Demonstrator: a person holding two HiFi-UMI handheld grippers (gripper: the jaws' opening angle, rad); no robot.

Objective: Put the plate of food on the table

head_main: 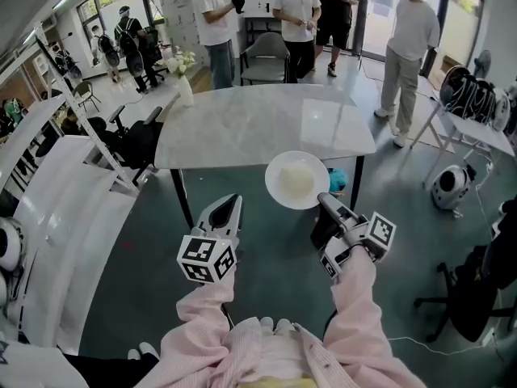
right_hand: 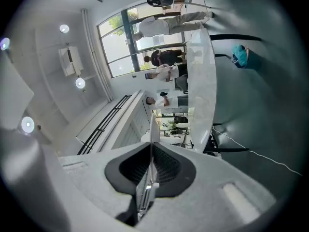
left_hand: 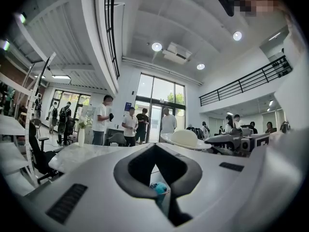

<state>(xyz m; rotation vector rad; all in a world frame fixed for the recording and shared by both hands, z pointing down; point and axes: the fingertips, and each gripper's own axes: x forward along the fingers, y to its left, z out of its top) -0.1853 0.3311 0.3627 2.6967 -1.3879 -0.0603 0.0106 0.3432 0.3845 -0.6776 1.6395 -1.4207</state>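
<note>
Right gripper (head_main: 323,200) clamped on near rim of white plate (head_main: 296,180); in the right gripper view the rim (right_hand: 151,134) runs edge-on between the pads, jaws closed onto it; plate held in the air, roughly level, just in front of the near edge of the white marble table (head_main: 242,128), not resting on it; far part of the plate overlaps the table edge from the head view; pale mound of food (head_main: 296,182) sits mid-plate.

Left gripper (head_main: 229,205) to the left of the plate, apart from it, pointing toward the table; jaws drawn together with only a thin slit, nothing between them; from the left gripper view the plate (left_hand: 203,146) with the food dome (left_hand: 184,137) shows off to the right at about table height, table top (left_hand: 87,151) ahead.

Both arms in pink sleeves (head_main: 355,297); table top mostly bare; white vase with flowers (head_main: 184,83) at its far left corner; grey chair (head_main: 265,55) behind the far edge; blue object (head_main: 337,180) on the floor under the table near its right leg; 4 people (head_main: 299,18) standing beyond the table; black office chair (head_main: 477,293) at lower right; small white machine (head_main: 448,187) on the floor right of the table.
</note>
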